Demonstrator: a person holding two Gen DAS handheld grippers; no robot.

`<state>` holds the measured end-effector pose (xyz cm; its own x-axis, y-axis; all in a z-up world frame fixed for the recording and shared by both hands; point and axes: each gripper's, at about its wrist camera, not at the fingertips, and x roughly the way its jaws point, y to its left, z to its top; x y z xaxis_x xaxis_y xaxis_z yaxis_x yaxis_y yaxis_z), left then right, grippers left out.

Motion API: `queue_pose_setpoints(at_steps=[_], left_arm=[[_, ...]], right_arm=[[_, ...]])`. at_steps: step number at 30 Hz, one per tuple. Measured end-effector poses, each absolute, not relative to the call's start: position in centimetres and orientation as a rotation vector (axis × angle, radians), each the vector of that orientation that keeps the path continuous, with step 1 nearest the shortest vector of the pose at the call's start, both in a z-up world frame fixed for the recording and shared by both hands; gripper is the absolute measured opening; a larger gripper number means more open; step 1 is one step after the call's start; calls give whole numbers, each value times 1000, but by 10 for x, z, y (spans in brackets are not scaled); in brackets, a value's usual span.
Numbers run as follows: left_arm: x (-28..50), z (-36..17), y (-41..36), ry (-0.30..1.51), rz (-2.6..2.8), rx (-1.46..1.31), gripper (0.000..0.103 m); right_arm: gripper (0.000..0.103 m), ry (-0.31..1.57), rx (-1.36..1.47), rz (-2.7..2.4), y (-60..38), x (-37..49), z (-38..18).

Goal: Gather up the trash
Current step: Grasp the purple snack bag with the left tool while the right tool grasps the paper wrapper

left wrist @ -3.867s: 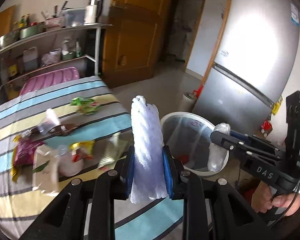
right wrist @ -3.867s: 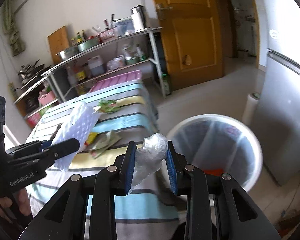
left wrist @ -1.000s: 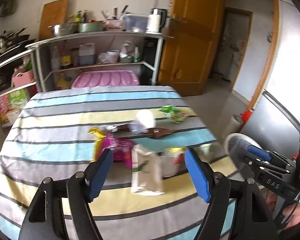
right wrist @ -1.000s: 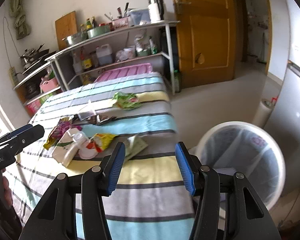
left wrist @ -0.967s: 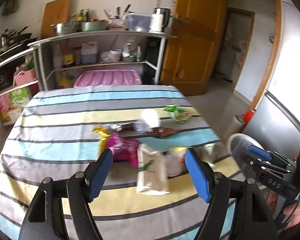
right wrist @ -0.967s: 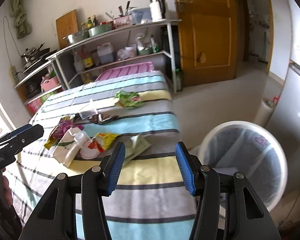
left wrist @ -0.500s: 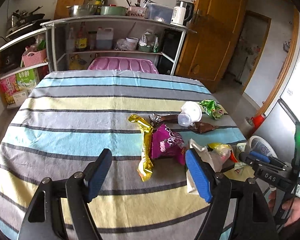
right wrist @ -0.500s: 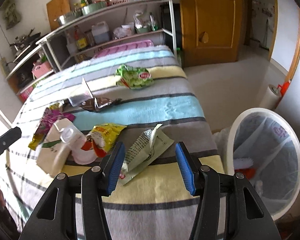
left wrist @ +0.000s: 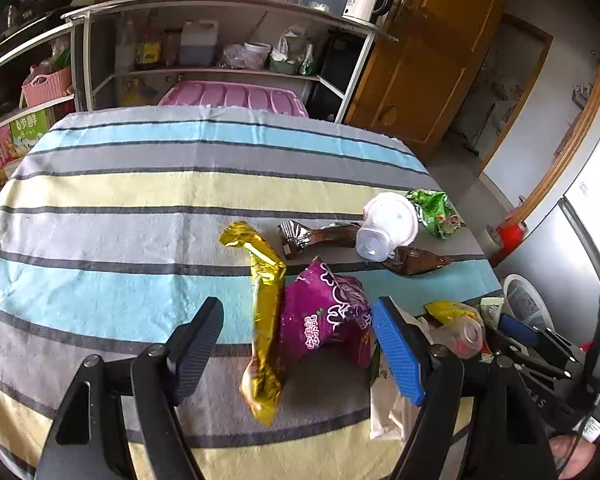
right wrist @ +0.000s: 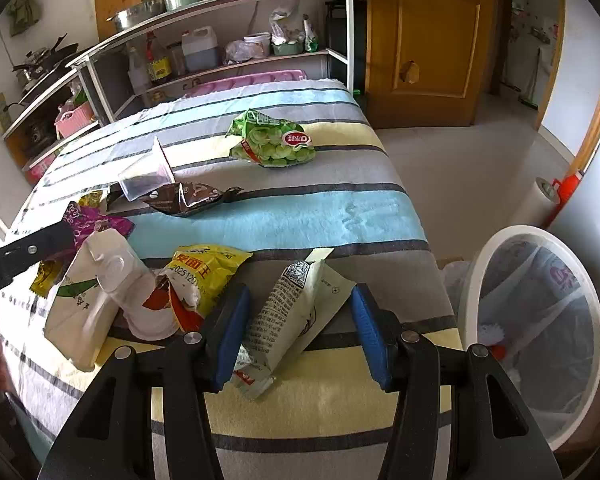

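Note:
My left gripper [left wrist: 298, 340] is open, its jaws either side of a purple snack bag [left wrist: 326, 320] and a gold wrapper [left wrist: 266, 312] on the striped table. My right gripper [right wrist: 300, 330] is open, straddling a pale green flat packet [right wrist: 296, 312]. Other trash lies around: a yellow noodle bag [right wrist: 204, 272], a white carton [right wrist: 96, 292], a brown wrapper [right wrist: 188, 198], a clear plastic cup [right wrist: 148, 174] and a green snack bag [right wrist: 274, 142]. The white lined trash bin [right wrist: 540, 320] stands on the floor at the right, holding some trash.
The table [left wrist: 112, 200] has a striped cloth. A metal shelf rack [left wrist: 220, 40] with kitchen items and a pink tray [left wrist: 236, 96] stand behind it. A wooden door [right wrist: 424, 40] is at the back right, a grey fridge [left wrist: 592, 232] on the right.
Both grippers dropped their earlier pieces into the bin, opened, and swung back over the table. In the last second they moved lower and closer to the trash.

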<state>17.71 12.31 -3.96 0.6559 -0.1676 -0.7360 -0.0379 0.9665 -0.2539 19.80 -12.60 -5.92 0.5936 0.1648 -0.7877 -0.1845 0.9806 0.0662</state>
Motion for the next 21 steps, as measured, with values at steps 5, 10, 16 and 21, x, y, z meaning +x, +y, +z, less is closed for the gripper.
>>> queue_pose_setpoints(at_steps=[5,10,16,21], left_arm=[[180,-43,119,856,-73,-253,73],[183,-46,119,871,-78,-268,54],[181,-45,118,864,-85,-265,45],[175,-41,120,846,-83,-272,43]], right_arm=[[36,905,-1,221,-130,197,-58],[32,901,7,228,-131,197,-58],[29,895,24,236,-132,195,-58],[26,888,27,239,-132,195,-57]])
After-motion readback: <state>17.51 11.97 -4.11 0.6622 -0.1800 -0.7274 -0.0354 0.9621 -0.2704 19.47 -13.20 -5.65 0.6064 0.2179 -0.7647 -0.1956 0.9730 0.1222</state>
